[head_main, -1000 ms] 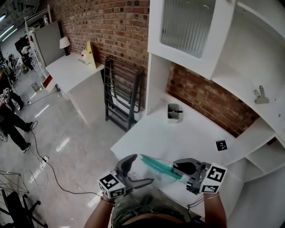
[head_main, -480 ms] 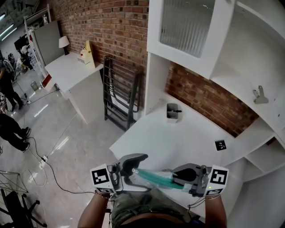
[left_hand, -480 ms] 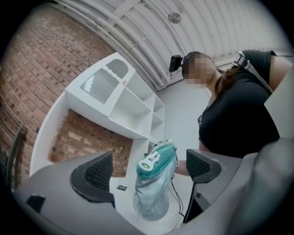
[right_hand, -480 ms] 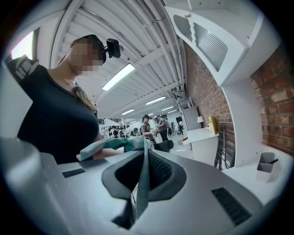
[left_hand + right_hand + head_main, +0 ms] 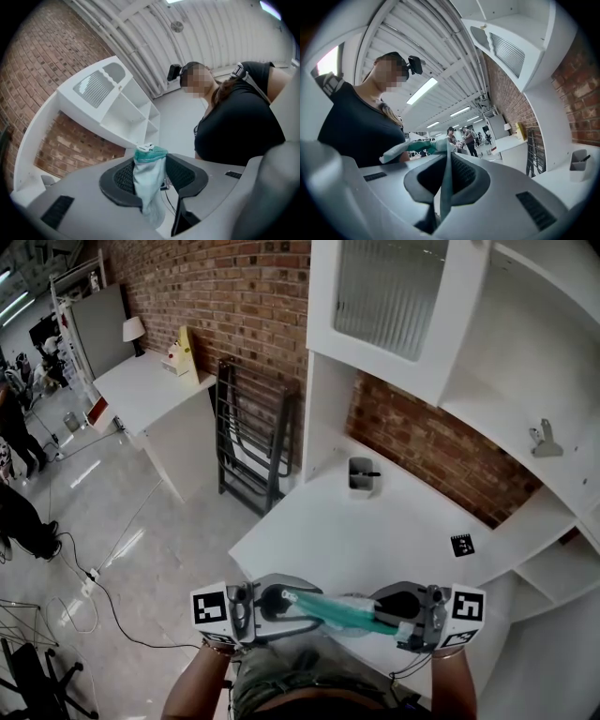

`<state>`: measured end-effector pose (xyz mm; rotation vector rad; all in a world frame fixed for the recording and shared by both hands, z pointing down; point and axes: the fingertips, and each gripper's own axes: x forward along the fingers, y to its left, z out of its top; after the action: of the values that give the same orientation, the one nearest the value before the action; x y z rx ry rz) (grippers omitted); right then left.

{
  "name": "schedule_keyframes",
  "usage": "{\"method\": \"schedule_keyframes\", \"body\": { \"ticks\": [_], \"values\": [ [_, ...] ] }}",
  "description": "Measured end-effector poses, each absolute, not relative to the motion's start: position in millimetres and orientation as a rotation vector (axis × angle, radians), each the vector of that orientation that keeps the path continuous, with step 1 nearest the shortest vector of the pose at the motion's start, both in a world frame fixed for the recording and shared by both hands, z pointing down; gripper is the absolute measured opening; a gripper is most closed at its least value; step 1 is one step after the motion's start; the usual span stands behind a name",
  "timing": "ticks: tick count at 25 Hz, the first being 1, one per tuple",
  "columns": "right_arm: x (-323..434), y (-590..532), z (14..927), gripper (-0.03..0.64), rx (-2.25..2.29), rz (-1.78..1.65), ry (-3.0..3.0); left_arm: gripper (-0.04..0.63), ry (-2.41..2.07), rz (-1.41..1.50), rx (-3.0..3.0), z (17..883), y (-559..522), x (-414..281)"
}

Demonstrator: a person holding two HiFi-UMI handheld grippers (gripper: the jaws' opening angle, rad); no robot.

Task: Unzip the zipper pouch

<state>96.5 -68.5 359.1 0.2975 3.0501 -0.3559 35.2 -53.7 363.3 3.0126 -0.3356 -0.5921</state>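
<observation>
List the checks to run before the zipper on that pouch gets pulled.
1. Right gripper shut on the translucent plastic pouch with a teal zipper band: ok.
2. Left gripper, jaws just closing, pressing the pouch's other end: ok.
3. Left jaws on the zipper pull itself: cannot tell.
4. Pouch spanning between both grippers: ok.
5. Pouch held off the white table: ok.

The zipper pouch (image 5: 342, 611) is held over the near edge of the worktop (image 5: 375, 531). Its left end is between the jaws of the left gripper (image 5: 289, 604), which have just been closing on it, and its right end between those of the right gripper (image 5: 389, 611). A holder (image 5: 362, 476) is set at the worktop's rear; a marker card (image 5: 461, 545) lies right of it and nearer. A rack (image 5: 248, 442) is stood left of the worktop.
</observation>
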Motion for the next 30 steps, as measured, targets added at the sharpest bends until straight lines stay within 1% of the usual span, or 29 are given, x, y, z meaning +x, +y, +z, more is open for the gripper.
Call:
{"method": "schedule_keyframes", "body": {
  "ticks": [2,8,9,12,13,15,17,21,25,28,30],
  "values": [
    [100,-72,360,0.008,0.291,-0.378,3.033,0.149,-0.316,-0.596,3.025,360,-52,37],
    [109,-78,365,0.008,0.27,-0.416,3.023,0.126,-0.335,-0.525,3.082,356,-51,47],
    [110,-81,367,0.008,0.251,-0.42,3.027,0.114,-0.362,-0.5,3.092,357,-52,49],
    [112,-96,375,0.008,0.114,-0.42,3.059,0.02,-0.503,-0.393,3.124,361,-63,53],
    [113,-102,377,0.009,0.051,-0.416,3.07,0.012,-0.558,-0.364,3.134,362,-68,55],
    [117,-116,383,0.015,-0.082,-0.419,3.079,0.009,-0.662,-0.323,3.147,364,-77,57],
    [125,-131,389,0.042,-0.219,-0.427,3.084,0.008,-0.774,-0.275,3.152,366,-85,57],
    [148,-150,406,0.071,-0.466,-0.348,3.154,0.008,-1.007,-0.084,3.165,380,-102,56],
    [164,-156,417,0.077,-0.66,-0.276,3.206,0.008,-1.202,0.108,3.157,391,-116,50],
    [164,-156,409,0.077,-0.793,-0.226,3.164,0.008,-1.359,0.306,3.112,402,-126,47],
    [161,-156,401,0.077,-0.918,-0.155,3.116,0.006,-1.441,0.389,3.083,407,-131,48]
  ]
}}
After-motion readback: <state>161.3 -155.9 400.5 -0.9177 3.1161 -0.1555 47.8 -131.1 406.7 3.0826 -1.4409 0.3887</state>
